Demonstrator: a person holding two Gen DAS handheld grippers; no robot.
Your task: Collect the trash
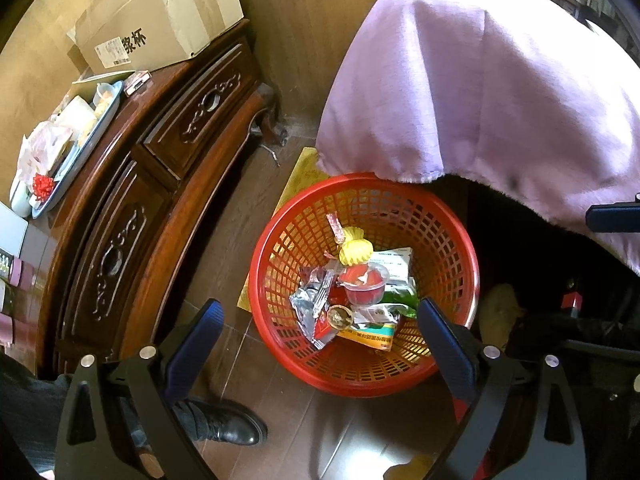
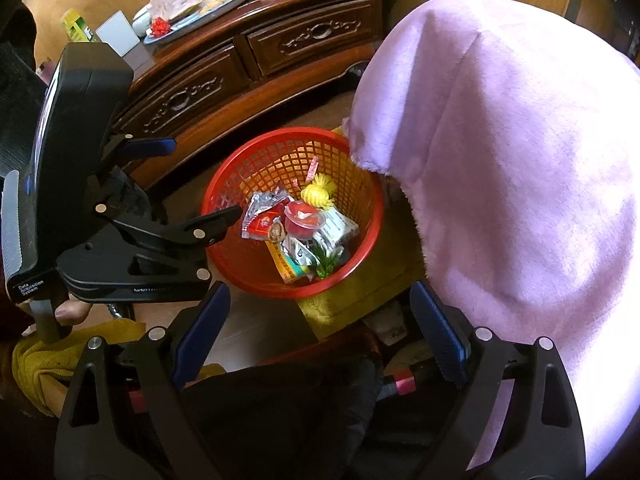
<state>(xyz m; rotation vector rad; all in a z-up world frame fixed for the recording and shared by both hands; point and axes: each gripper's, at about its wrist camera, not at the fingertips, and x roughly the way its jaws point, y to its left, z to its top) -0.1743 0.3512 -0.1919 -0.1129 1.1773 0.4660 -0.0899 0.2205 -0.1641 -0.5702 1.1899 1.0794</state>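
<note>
Left gripper (image 1: 320, 316) hovered over red basket (image 1: 460, 240), jaws wide, holding nothing | right gripper (image 2: 320, 300) near basket, jaws wide, holding nothing | trash (image 1: 352, 292) lay inside basket, beside wooden cabinet (image 1: 160, 160)

Place: a lived-in room of a home.
Landmark: carved dark-wood sideboard (image 1: 160, 152) with ornate drawer fronts, against a wood-panelled wall.
On the sideboard: a cardboard box (image 1: 160, 16) and a tray (image 2: 200, 12) of food and oddments.
In front of the sideboard: wood-look floor, red plastic basket (image 1: 448, 240) of wrappers, a table draped in lilac cloth (image 1: 500, 88).
</note>
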